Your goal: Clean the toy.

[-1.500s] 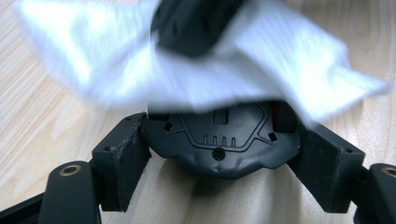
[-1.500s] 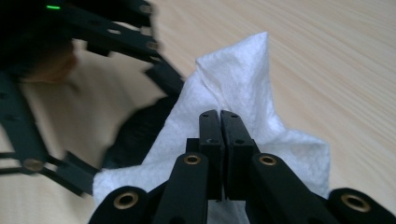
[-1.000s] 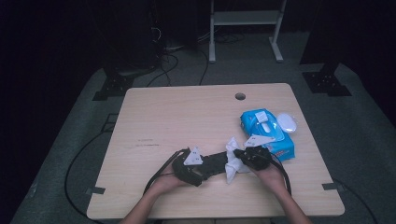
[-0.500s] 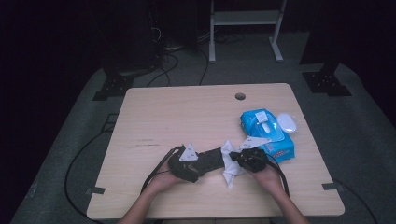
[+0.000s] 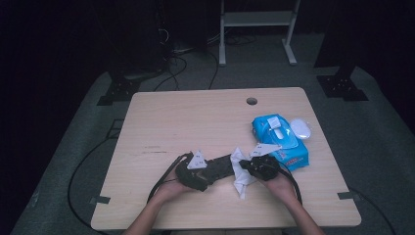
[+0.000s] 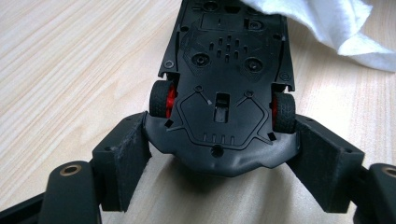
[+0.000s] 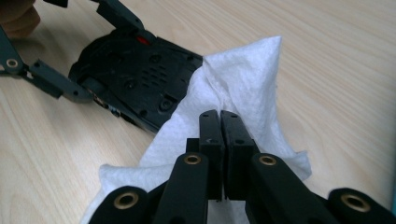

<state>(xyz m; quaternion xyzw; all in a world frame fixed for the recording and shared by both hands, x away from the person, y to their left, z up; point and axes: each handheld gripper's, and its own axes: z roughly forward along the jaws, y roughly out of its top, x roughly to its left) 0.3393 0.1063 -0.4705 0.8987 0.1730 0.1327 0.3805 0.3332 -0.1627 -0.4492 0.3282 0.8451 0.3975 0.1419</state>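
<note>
A black toy car (image 6: 224, 70) with red wheels lies belly-up, its underside facing the camera. My left gripper (image 6: 219, 149) is shut on one end of the car, a pad pressing on each side. In the high view the car (image 5: 222, 166) spans between the two hands near the table's front edge. My right gripper (image 7: 219, 116) is shut on a white wipe (image 7: 247, 79), which drapes over the car's (image 7: 135, 79) other end. From above, the wipe (image 5: 241, 174) hangs between the left gripper (image 5: 211, 170) and the right gripper (image 5: 250, 167).
A blue pack of wipes (image 5: 281, 142) lies just right of the right hand, with a white oval lid (image 5: 300, 128) beside it. The wooden table (image 5: 195, 117) has a cable hole (image 5: 251, 101) near its far edge. Gripper cables loop by both wrists.
The left gripper with the car has shifted slightly to the left. The right gripper and the wipe have stayed put.
</note>
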